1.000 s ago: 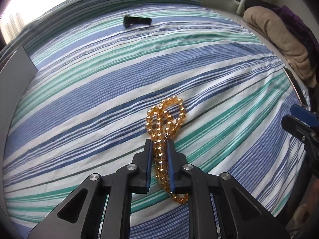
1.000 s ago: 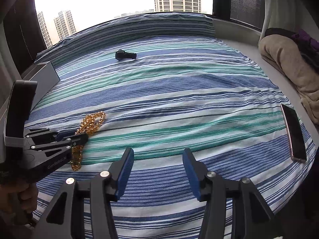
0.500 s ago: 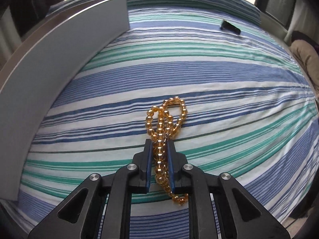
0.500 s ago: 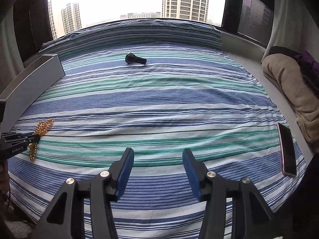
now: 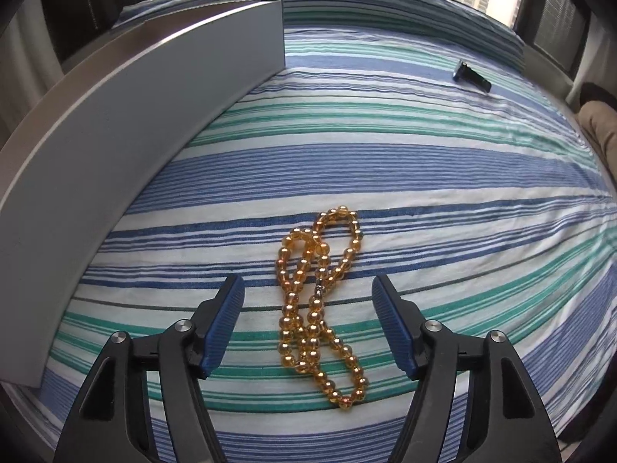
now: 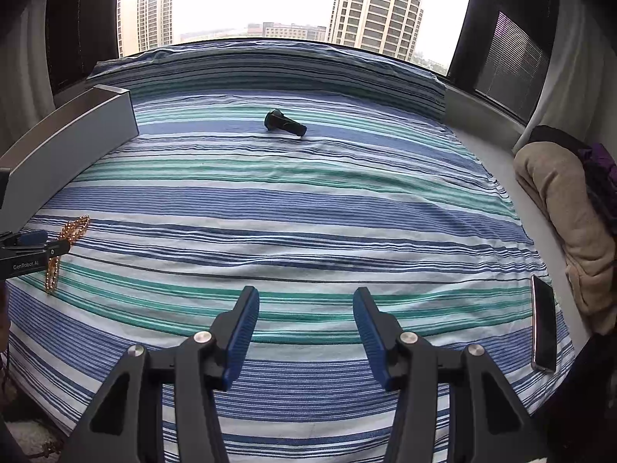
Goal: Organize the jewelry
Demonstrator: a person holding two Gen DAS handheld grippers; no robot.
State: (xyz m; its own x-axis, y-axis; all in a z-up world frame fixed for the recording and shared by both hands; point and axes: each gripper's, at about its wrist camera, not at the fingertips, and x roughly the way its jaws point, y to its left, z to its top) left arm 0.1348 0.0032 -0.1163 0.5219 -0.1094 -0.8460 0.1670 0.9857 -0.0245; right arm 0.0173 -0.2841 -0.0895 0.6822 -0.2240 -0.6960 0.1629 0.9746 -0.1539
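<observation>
An amber bead necklace (image 5: 316, 301) lies in a twisted loop on the striped bed sheet (image 5: 424, 177). My left gripper (image 5: 306, 285) hangs over it with jaws opening; the beads lie between the blue pads without touching them. In the right wrist view the same necklace (image 6: 73, 227) shows at the far left under the left gripper (image 6: 38, 241). My right gripper (image 6: 306, 299) stands open over bare sheet near the front edge, holding nothing.
A long grey box (image 5: 127, 123) lies along the bed's left side. A small black cylindrical object (image 6: 285, 123) rests far back on the sheet. A phone (image 6: 543, 324) lies at the right edge, next to a folded beige blanket (image 6: 559, 208).
The left gripper carried the necklace leftward toward the grey box, then opened its jaws and let the beads go onto the sheet. The right gripper's view shifted slightly; its jaws stayed as they were.
</observation>
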